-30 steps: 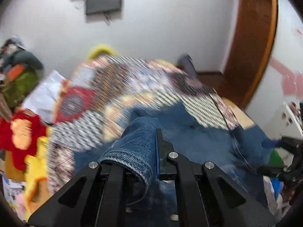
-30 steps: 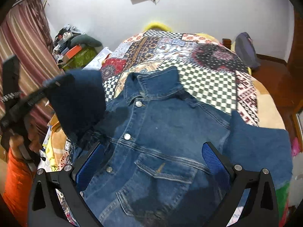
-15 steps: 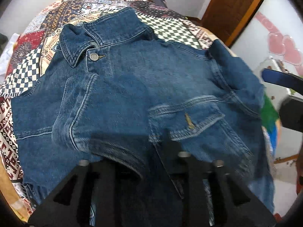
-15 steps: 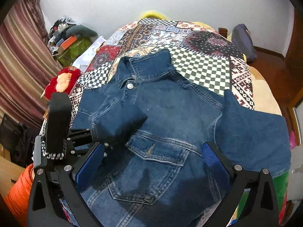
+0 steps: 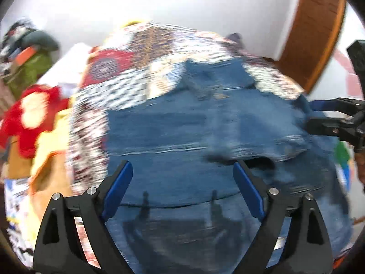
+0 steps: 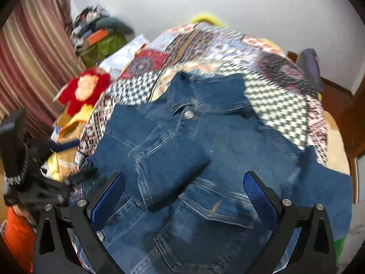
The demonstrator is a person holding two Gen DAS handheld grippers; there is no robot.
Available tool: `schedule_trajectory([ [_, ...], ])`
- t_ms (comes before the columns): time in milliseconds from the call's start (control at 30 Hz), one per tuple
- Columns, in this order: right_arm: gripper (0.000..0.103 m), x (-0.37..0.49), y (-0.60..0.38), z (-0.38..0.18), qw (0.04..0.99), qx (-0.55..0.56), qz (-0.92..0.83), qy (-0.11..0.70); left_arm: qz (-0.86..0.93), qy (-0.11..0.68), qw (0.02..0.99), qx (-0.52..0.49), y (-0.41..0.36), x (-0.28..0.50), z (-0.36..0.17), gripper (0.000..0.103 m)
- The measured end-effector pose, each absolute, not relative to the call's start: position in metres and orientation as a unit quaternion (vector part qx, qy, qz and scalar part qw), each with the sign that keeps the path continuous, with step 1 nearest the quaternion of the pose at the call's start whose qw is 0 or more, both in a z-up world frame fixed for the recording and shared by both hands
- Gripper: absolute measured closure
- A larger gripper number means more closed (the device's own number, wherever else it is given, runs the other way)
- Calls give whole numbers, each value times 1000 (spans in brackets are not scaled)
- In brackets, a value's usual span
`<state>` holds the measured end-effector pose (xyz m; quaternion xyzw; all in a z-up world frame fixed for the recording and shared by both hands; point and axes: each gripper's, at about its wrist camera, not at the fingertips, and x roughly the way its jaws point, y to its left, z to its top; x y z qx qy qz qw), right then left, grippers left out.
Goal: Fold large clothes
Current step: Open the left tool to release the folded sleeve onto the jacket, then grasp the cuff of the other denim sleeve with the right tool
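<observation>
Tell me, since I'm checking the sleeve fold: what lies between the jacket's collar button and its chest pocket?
The folded sleeve lies across the denim jacket there, between button and pocket; the right wrist view shows it.

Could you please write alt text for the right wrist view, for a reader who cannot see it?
A blue denim jacket lies front up on a patchwork bedspread, one sleeve folded across its chest. The open right gripper hovers above it with nothing between its blue pads. A red and yellow plush toy sits at the bed's left edge.
</observation>
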<state>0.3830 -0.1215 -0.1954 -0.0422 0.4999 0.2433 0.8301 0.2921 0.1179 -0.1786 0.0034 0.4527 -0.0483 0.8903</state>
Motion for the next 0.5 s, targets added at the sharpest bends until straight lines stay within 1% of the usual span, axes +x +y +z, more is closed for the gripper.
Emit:
schedule_trajectory([
  [167,0,395,-75,-230,798,-77,263,538,6,481,876,-35,171,298,-215,13],
  [267,0,402,-42,-249,785,-112,275,544,26,500,864,-60,191,306,-241,13],
  [500,0,423,-3,-293,762,-156,263,571,41,532,841,-92,209,323,-289,13],
])
